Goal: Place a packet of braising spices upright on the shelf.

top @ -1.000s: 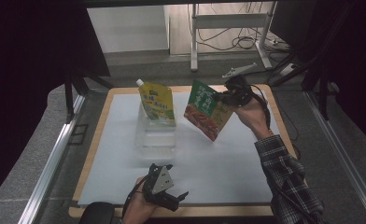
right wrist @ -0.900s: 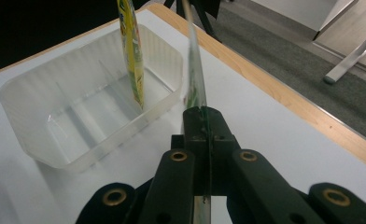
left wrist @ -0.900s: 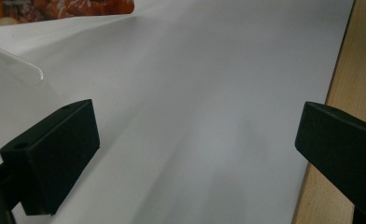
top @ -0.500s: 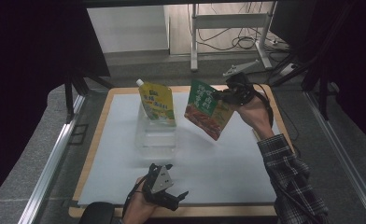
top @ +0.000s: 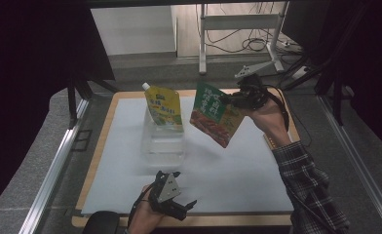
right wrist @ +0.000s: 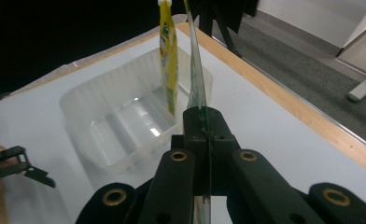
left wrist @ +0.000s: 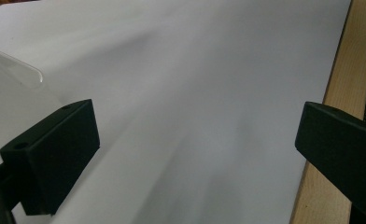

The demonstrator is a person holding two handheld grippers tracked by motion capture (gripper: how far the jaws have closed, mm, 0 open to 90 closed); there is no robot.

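From above we see our right tongs [top: 226, 99] pinching the green pouch [top: 215, 114] in the air beside the yellow pouch [top: 164, 107], which stands in the clear tub [top: 162, 144]. Our left tongs [left wrist: 195, 154] stand spread over the white worktop [left wrist: 209, 70]. Along the right tongs, the pouch shows edge-on between pressed jaws.

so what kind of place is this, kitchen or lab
Most likely a lab or recording workspace, not a kitchen: a wooden table with a white mat, dark curtains around it, and loose cables on the floor by a metal stand.
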